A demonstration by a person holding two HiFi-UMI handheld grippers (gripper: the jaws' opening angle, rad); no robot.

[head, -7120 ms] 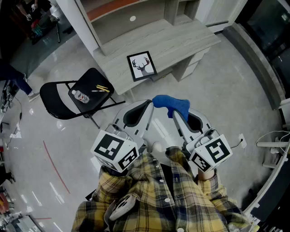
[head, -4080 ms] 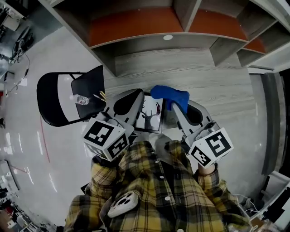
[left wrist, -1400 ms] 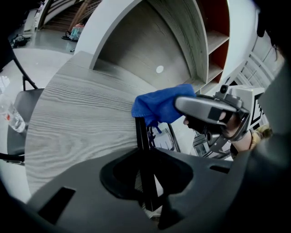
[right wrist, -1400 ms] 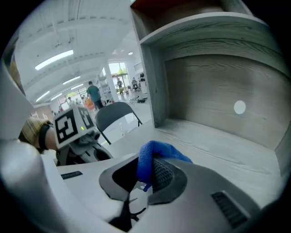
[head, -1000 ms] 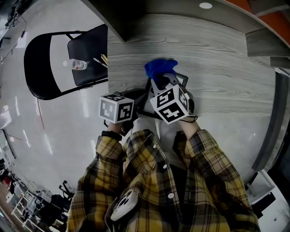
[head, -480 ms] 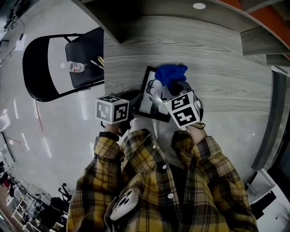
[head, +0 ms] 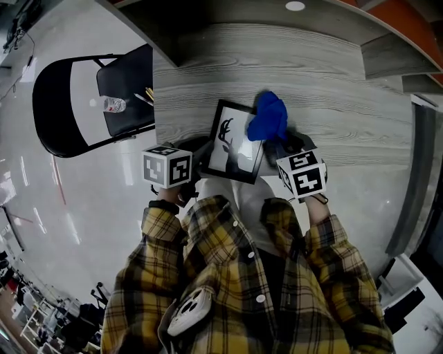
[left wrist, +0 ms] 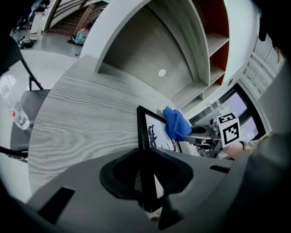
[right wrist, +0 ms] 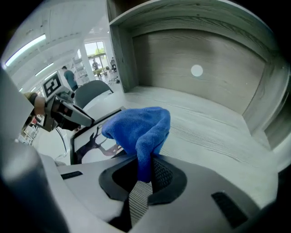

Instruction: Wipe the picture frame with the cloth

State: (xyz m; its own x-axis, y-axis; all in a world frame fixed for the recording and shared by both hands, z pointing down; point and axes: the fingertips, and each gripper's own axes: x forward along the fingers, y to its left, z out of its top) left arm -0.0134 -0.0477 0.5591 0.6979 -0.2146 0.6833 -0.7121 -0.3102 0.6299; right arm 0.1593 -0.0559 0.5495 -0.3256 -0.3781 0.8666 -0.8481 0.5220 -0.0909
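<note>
A black picture frame (head: 234, 142) with a deer print is held tilted over the grey wooden desk (head: 332, 90). My left gripper (head: 199, 162) is shut on the frame's near edge (left wrist: 146, 182). My right gripper (head: 280, 142) is shut on a blue cloth (head: 268, 117); the cloth (right wrist: 138, 129) bulges out of its jaws and sits at the frame's right side, over the glass. From the left gripper view the cloth (left wrist: 176, 124) rests against the upper part of the frame (left wrist: 152, 132).
A black folding chair (head: 83, 104) with a water bottle (head: 111, 105) and pencils stands left of the desk. Shelving with orange backs rises behind the desk. A round hole (head: 295, 6) marks the desk's rear panel.
The right gripper and cloth have slid rightwards across the frame, from its middle to its right edge, uncovering the deer print. The left gripper keeps its hold.
</note>
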